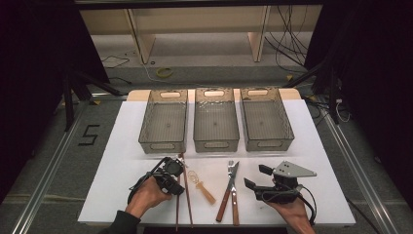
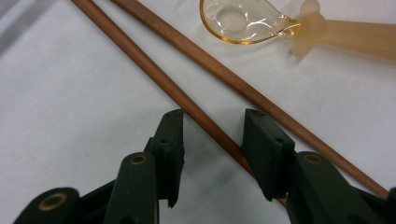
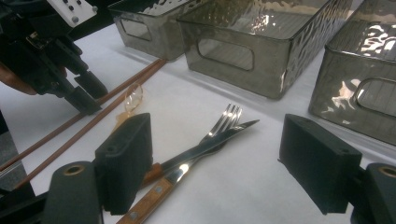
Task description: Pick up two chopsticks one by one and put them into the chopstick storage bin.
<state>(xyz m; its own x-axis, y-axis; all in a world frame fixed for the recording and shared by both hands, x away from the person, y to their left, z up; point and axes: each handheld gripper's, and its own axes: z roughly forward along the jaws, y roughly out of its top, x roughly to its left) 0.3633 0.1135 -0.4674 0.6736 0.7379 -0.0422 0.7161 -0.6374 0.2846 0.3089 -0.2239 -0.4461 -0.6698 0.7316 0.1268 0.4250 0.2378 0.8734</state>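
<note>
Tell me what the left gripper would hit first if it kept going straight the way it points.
Probably the nearer wooden chopstick: it already runs between the left gripper's open jaws, not yet pinched. The white table lies right beneath it; how much gap remains is unclear.

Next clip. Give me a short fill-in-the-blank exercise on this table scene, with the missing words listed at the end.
1. At the far side of the white table stand ____ grey bins in a row.
2. One of the two wooden chopsticks lies between the jaws of the ____ claw.
3. The fork lies crossed with a ____.
4. The jaws of the right claw stand ____, with nothing held.

Missing words: three; left; knife; open
</note>
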